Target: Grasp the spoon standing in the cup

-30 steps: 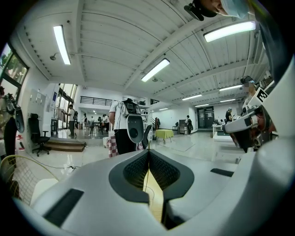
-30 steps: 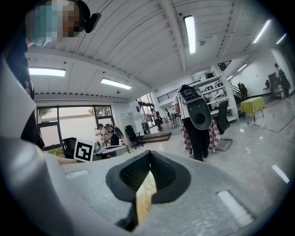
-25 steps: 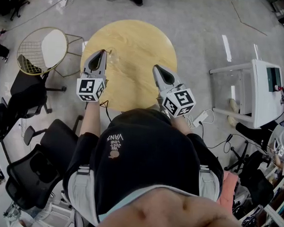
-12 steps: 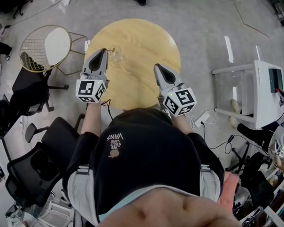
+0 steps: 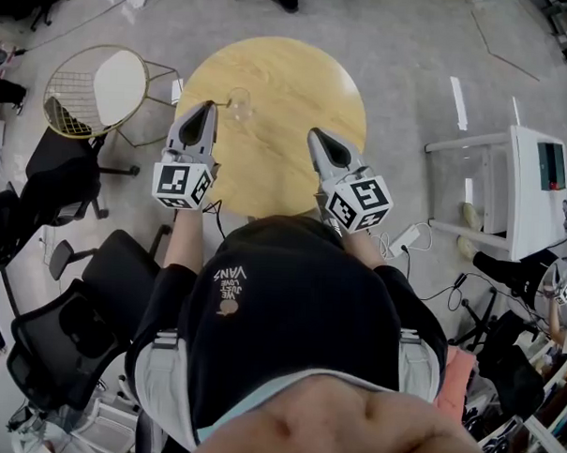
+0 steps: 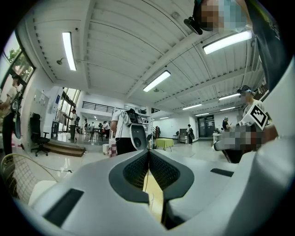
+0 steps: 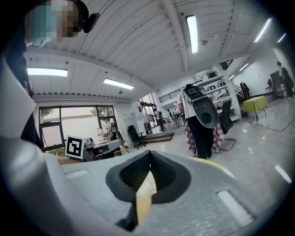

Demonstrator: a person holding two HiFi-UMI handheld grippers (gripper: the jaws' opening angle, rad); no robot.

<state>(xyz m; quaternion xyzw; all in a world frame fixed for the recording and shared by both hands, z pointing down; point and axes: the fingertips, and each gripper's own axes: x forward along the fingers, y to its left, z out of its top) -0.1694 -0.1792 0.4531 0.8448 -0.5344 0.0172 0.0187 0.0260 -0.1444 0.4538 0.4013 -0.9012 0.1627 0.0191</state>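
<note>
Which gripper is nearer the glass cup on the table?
The left gripper: its tip is right beside the glass cup, while the right gripper is clearly apart from it.

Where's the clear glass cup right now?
Head view: the clear glass cup stands at the left of the round wooden table, just right of the left gripper.

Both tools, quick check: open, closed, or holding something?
Left tool: closed, holding nothing.
Right tool: closed, holding nothing.
</note>
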